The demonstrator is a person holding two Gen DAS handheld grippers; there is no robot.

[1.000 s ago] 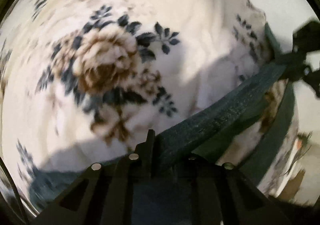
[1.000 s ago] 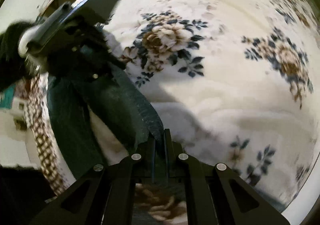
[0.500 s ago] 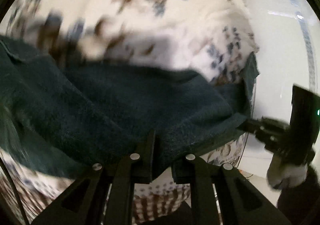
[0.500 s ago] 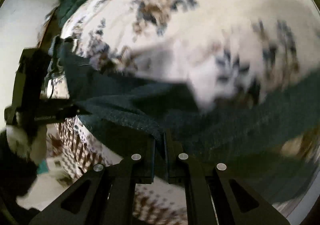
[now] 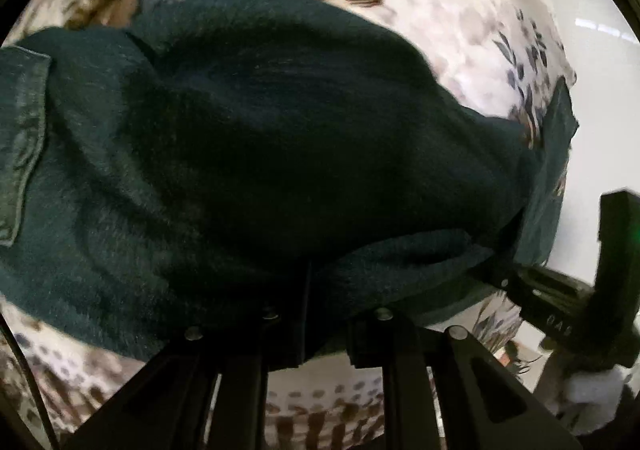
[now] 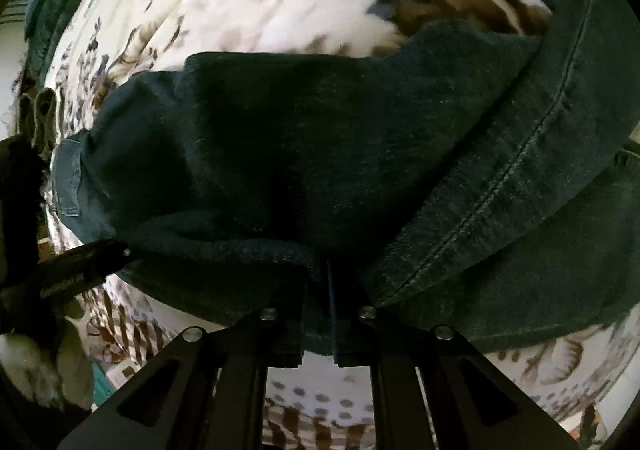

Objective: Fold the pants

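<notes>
1. The dark green pants (image 5: 280, 138) lie bunched across the floral bed blanket (image 5: 460, 10).
2. The left tongs (image 5: 320, 314) are clamped on the near edge of the fabric.
3. The right tongs (image 6: 320, 310) likewise pinch that edge, near a stitched seam (image 6: 500, 178).

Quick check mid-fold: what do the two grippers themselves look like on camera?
Both are matte black. The left gripper and right gripper each show angular struts with triangular cutouts and round silver screw heads. The right one, seen from the left camera, carries faint embossed lettering, a green light and a boxy body.
</notes>
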